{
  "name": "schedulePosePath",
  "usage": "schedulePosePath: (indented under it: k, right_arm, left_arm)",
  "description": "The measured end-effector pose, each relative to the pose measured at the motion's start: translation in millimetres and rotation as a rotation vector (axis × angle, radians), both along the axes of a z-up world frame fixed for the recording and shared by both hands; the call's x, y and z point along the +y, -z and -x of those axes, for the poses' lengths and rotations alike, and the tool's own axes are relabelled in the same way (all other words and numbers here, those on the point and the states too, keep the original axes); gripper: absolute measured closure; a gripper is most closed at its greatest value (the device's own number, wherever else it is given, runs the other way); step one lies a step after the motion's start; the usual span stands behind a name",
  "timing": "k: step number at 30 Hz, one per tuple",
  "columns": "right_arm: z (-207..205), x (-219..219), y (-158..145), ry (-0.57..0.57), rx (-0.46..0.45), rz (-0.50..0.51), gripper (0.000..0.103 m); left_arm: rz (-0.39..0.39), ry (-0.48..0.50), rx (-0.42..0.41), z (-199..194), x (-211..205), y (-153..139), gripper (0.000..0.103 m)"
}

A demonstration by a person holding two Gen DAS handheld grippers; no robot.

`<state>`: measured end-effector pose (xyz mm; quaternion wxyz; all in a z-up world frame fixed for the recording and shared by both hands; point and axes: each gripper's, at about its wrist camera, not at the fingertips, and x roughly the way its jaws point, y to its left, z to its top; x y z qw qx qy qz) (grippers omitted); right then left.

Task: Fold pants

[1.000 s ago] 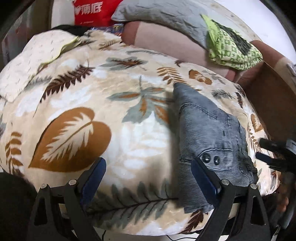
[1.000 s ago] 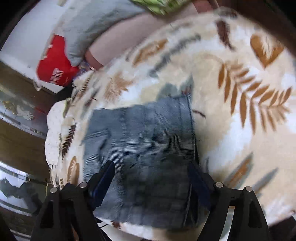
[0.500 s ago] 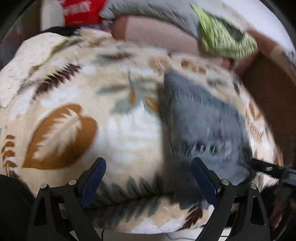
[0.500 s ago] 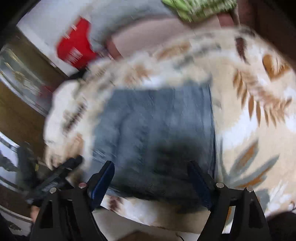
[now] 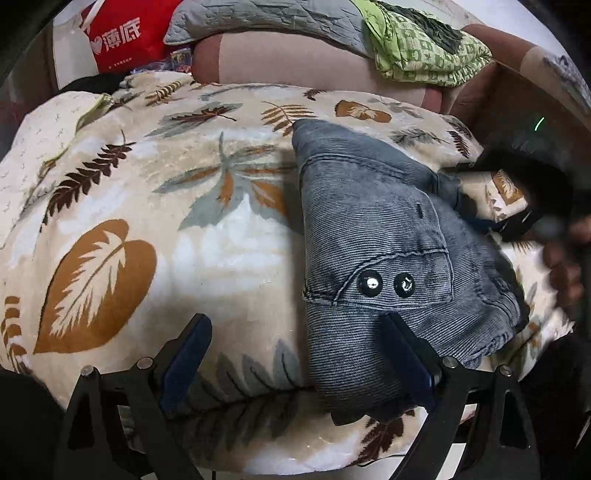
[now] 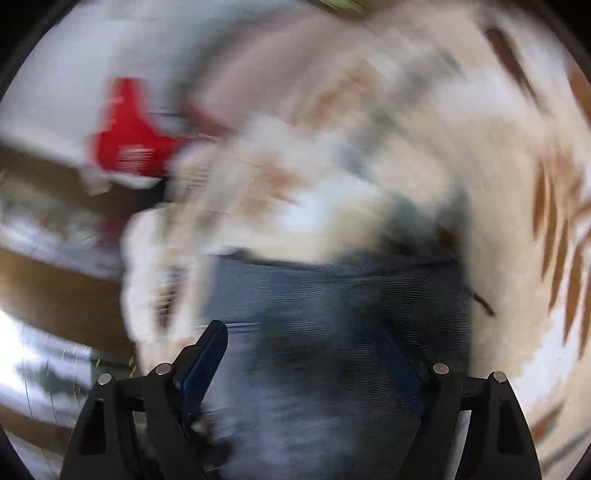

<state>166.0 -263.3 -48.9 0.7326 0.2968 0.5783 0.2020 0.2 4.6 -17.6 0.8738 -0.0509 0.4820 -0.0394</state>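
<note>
The pants, grey-blue and finely ribbed, lie folded into a compact bundle on a leaf-printed blanket, filling the centre-right of the left wrist view. Two metal snaps show side by side near a stitched pocket edge in the lower middle of the bundle.

The left claw sits at the bottom of that frame with its jaws spread wide and nothing between them; its right finger overlaps the lower edge of the pants, its left finger is over bare blanket. At the right edge of the frame, the right claw meets the far side of the bundle, but it is dark and blurred, so a grip cannot be read there.

In the right wrist view everything is smeared by motion. The right claw shows both jaws wide apart at the bottom of the frame, over the pants, which lie across the lower centre.

A red bag stands at the upper left of the left wrist view, a grey quilt at top centre, and a green patterned cloth at the upper right.
</note>
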Motion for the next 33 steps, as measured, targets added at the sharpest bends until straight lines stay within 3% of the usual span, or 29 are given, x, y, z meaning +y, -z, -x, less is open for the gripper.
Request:
schedulePosePath:
  k: [2, 5, 8, 10, 12, 13, 15, 19, 21, 23, 27, 30, 31, 33]
  right_arm:
    - [9, -11, 2, 0.073, -0.03, -0.073, 0.02]
    - [36, -12, -26, 0.058, -0.082, -0.004, 0.02]
    - [74, -12, -47, 0.033, -0.134, -0.058, 0.02]
    - [90, -12, -38, 0.021, -0.121, -0.063, 0.011]
    - [93, -8, -6, -0.019, -0.048, -0.003, 0.011]
    - [94, -10, -1, -0.004, -0.06, -0.022, 0.011]
    - [96, -14, -16, 0.026, -0.058, -0.04, 0.011]
    - [114, -7, -60, -0.015, -0.176, -0.05, 0.011]
    - [115, -1, -44, -0.024, -0.168, 0.003, 0.005]
    - [117, -2, -4, -0.036, -0.073, 0.012, 0.005]
    - [123, -12, -33, -0.002, -0.11, 0.011, 0.005]
    - [132, -8, -53, -0.041, -0.195, -0.001, 0.005]
    - [132, -5, -49, -0.051, -0.189, 0.014, 0.005]
    - [129, -5, -18, -0.057, -0.099, 0.074, 0.005]
  left_arm:
    - [0.007, -0.002, -0.003, 0, 3, 2, 0.01]
    - [0.045, -0.013, 0.013, -4, 5, 4, 0.01]
    - [0.045, -0.012, 0.009, -4, 4, 4, 0.01]
    - [0.039, -0.011, 0.008, -3, 4, 3, 0.01]
    - [0.046, -0.009, 0.013, -3, 3, 1, 0.01]
    - [0.041, -0.011, 0.008, -1, 3, -2, 0.01]
    - [0.038, -0.01, -0.017, 4, 5, -10, 0.01]
    - [0.063, -0.045, -0.071, 12, 17, -26, 0.01]
    - [0.052, -0.057, -0.046, 9, 19, -21, 0.01]
    - [0.031, -0.016, 0.043, 0, 12, -3, 0.01]
    - [0.03, -0.03, 0.014, 2, 12, -9, 0.009]
    - [0.052, -0.039, -0.063, 9, 15, -24, 0.009]
    - [0.036, -0.038, -0.057, 8, 14, -20, 0.009]
    - [-0.015, 0.004, 0.042, -1, 7, 1, 0.008]
